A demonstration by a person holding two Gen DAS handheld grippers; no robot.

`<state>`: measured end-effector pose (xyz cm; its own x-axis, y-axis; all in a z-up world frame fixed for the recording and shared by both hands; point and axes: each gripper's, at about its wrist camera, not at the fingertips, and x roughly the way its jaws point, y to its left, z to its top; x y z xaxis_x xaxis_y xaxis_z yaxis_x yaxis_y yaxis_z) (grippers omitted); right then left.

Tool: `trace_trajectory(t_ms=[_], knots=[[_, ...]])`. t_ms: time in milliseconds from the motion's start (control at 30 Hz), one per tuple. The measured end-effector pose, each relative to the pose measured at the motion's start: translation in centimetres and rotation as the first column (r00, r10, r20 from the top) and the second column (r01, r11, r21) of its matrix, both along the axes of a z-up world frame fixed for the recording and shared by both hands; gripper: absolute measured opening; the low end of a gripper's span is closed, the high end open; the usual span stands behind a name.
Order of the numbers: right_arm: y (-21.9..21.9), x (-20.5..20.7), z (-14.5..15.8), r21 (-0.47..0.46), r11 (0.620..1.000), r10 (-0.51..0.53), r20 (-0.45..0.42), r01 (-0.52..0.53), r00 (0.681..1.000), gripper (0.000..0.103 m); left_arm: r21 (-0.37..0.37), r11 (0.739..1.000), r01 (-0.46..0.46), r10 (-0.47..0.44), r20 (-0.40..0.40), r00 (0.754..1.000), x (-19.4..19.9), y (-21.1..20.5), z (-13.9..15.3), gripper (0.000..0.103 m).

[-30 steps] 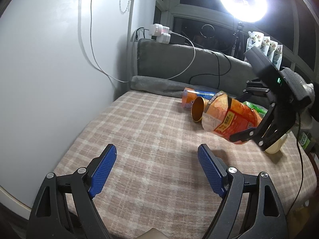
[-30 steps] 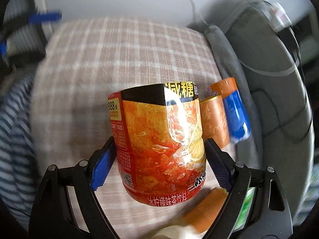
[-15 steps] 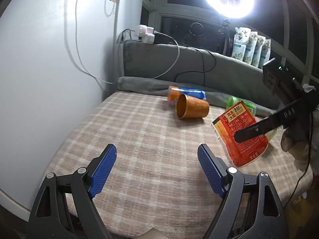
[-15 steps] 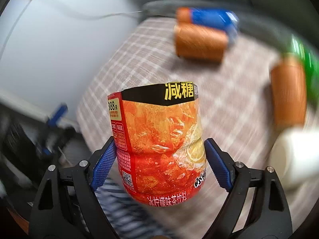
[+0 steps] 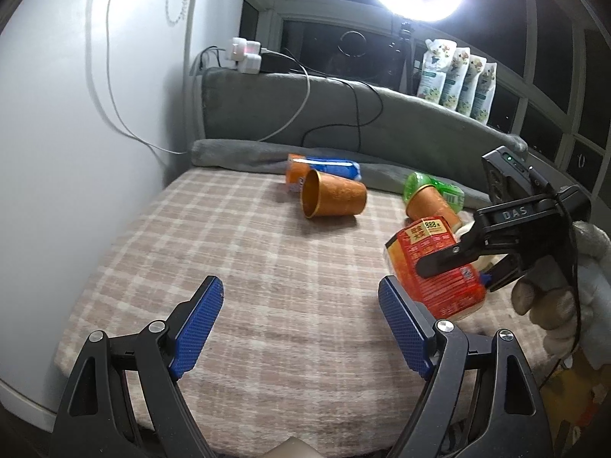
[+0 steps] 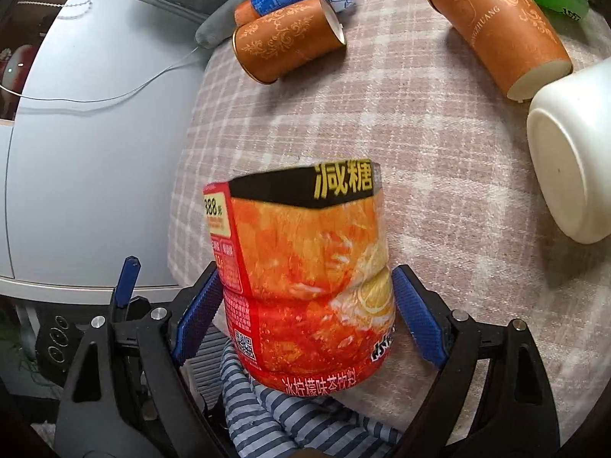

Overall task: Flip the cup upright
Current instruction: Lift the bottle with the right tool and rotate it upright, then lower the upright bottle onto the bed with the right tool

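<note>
Red-orange plastic film wraps the cup (image 6: 305, 278), a cut-down drink container with an uneven cut rim. I have it clamped in the right claw (image 6: 303, 313), blue pads bearing on its lower body from both sides. In the left wrist view the cup (image 5: 431, 267) sits tilted at the right edge of the checked blanket (image 5: 248, 267), rim leaning up and away from the claw; I cannot tell whether its base touches the fabric. The left claw (image 5: 301, 324) hangs with its jaws wide apart over bare blanket, holding nothing.

I judge the cup light and thin-walled: the wall shows a crease at the waist, so it will deform under pressure. The glossy film is likely slippery. The hold should stay low, near the stiffer base, and firm rather than hard.

Two orange paper cups (image 6: 282, 44) (image 6: 496, 26) and a white bottle (image 6: 573, 145) lie on their sides well apart from the held cup.
</note>
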<state>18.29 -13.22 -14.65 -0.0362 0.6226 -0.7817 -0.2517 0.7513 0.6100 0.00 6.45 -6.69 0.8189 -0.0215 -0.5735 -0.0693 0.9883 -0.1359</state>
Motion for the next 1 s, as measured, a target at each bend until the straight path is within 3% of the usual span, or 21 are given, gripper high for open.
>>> trace_trajectory(t_ms=[333, 500, 700, 800, 900, 1000], knots=[[-1.2, 0.6, 2.5, 0.026, 1.0, 0.007, 0.07, -0.009, 0.998, 0.092, -0.073, 0.995, 0.07, -0.073, -0.045, 0.996, 1.4, -0.7, 0.1, 0.084], [-2.8, -0.1, 4.9, 0.016, 1.0, -0.011, 0.199, 0.008, 0.98, 0.092, -0.171, 0.977, 0.124, -0.141, -0.088, 0.986, 3.2, -1.0, 0.1, 0.084], [-4.8, -2.3, 7.9, -0.09, 0.992, -0.04, 0.437, 0.089, 0.899, 0.092, -0.359, 0.918, 0.167, -0.237, -0.16, 0.958, 6.9, -1.0, -0.3, 0.084], [-5.6, -3.9, 9.0, -0.148, 0.977, -0.049, 0.549, 0.155, 0.834, 0.092, -0.437, 0.884, 0.167, -0.276, -0.199, 0.94, 9.0, -0.9, -0.8, 0.084], [-6.9, -5.3, 9.5, -0.162, 0.963, -0.077, 0.605, 0.217, 0.793, 0.092, -0.503, 0.849, 0.161, -0.314, -0.235, 0.92, 10.6, -1.0, -1.4, 0.084], [-8.4, -6.2, 9.9, -0.134, 0.953, -0.132, 0.623, 0.271, 0.771, 0.092, -0.548, 0.824, 0.146, -0.341, -0.275, 0.899, 12.1, -1.1, -2.1, 0.084]])
